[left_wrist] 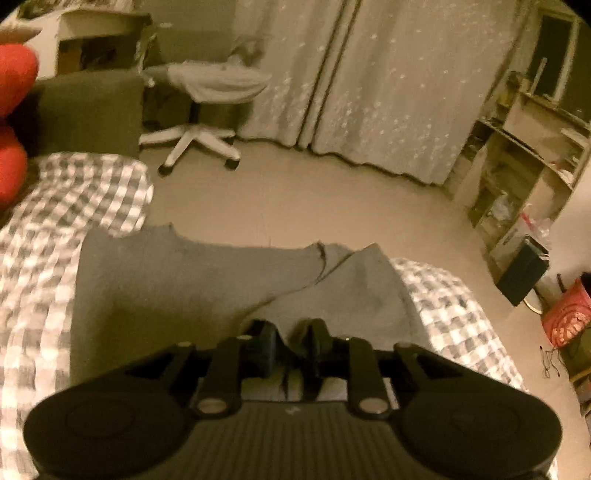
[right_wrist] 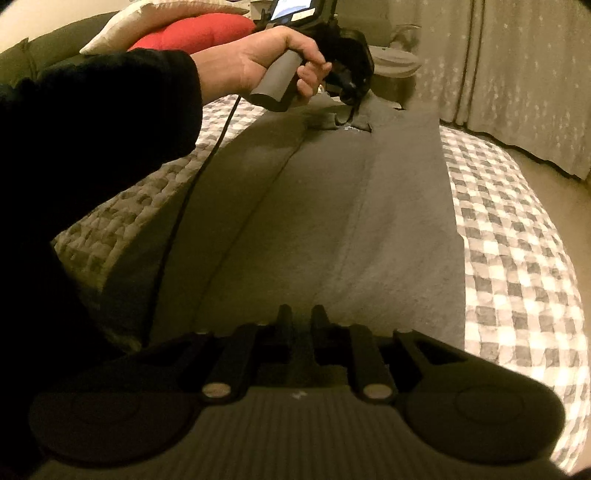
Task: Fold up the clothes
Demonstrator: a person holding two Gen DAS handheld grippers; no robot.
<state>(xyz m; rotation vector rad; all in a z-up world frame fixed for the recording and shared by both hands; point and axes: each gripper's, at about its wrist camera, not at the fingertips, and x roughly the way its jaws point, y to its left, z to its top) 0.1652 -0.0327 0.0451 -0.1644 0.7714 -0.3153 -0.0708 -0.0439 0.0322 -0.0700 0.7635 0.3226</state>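
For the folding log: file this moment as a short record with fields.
garment: grey garment lying flat, one side folded over lengthwise
surface: checked bedcover
left claw: open, at the far end of the garment, nothing pinched
right claw: open, at the near end, nothing pinched
hand: grips the left claw's handle
background: white swivel chair, curtains

No text, label, brand or number can be read in either view. The small lit screen [right_wrist: 291, 9] mounted above the far hand-held gripper glows white and blue, but it is too blurred to show any letters. The red patterned bag [left_wrist: 567, 314] on the floor carries a pale round design, not legible as words.
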